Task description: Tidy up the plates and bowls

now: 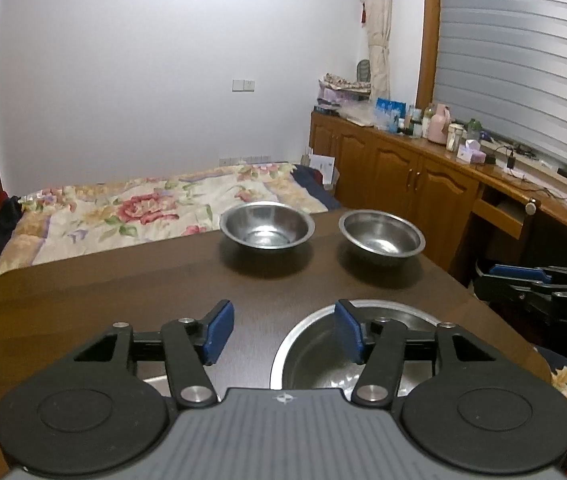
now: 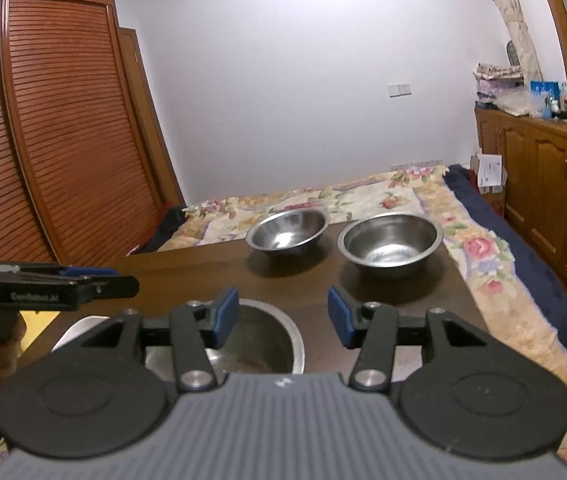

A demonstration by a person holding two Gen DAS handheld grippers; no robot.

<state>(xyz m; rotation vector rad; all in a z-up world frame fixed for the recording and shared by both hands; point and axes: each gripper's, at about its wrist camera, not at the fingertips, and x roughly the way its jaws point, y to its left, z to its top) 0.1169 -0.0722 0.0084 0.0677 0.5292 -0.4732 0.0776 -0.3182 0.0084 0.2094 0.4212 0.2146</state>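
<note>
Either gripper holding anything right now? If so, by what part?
Nothing is held. The left gripper and right gripper are both open with empty gaps, above the near bowl. The two far bowls sit untouched on the table.

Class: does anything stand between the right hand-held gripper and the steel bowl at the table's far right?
Nothing visible does. The right hand-held gripper, jaws open, faces bare dark wooden table up to the far-right round steel bowl. The other far steel bowl sits apart, leftward.
</note>
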